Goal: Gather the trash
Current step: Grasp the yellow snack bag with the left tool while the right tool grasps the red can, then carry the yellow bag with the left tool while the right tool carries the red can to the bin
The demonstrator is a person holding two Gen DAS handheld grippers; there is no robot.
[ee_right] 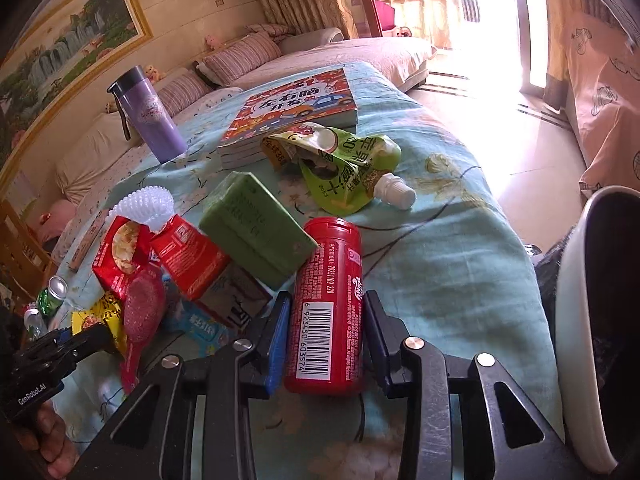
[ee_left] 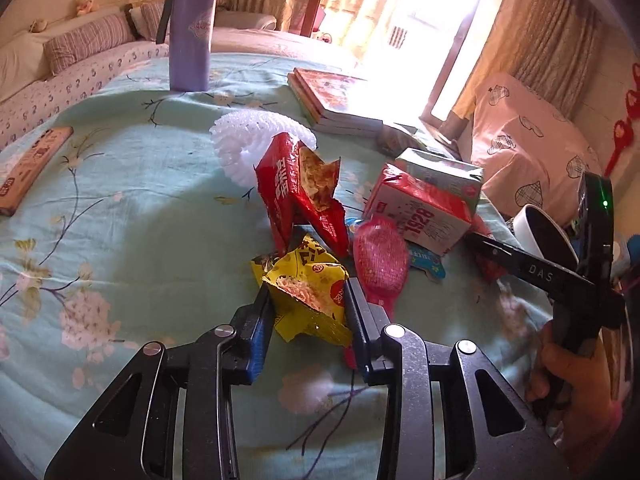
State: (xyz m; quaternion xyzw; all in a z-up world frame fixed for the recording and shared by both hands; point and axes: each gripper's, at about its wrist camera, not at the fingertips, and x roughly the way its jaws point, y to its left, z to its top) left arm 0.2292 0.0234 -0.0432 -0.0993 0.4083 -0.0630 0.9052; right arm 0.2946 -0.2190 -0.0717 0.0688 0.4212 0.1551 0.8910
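Note:
My left gripper point(ee_left: 307, 294) is shut on a crumpled yellow snack wrapper point(ee_left: 308, 292) low over the floral tablecloth; the wrapper also shows in the right wrist view point(ee_right: 100, 320). Just beyond it lie a torn red snack bag point(ee_left: 300, 192), a white foam fruit net point(ee_left: 256, 140), a pink hairbrush point(ee_left: 380, 264) and a red-and-white carton point(ee_left: 420, 212). My right gripper point(ee_right: 326, 308) has its fingers on both sides of a red cylindrical can point(ee_right: 328, 304) that lies on the cloth. A green squeeze pouch point(ee_right: 344, 168) and a green box point(ee_right: 256, 224) lie beyond it.
A purple flask point(ee_left: 192, 32) stands at the far side, with a stack of books point(ee_right: 292, 116) beside it. A white bin rim point(ee_right: 576, 320) is at the right edge of the table. A flat brown box point(ee_left: 32, 168) lies at the left. Small cans point(ee_right: 52, 296) stand off the left edge.

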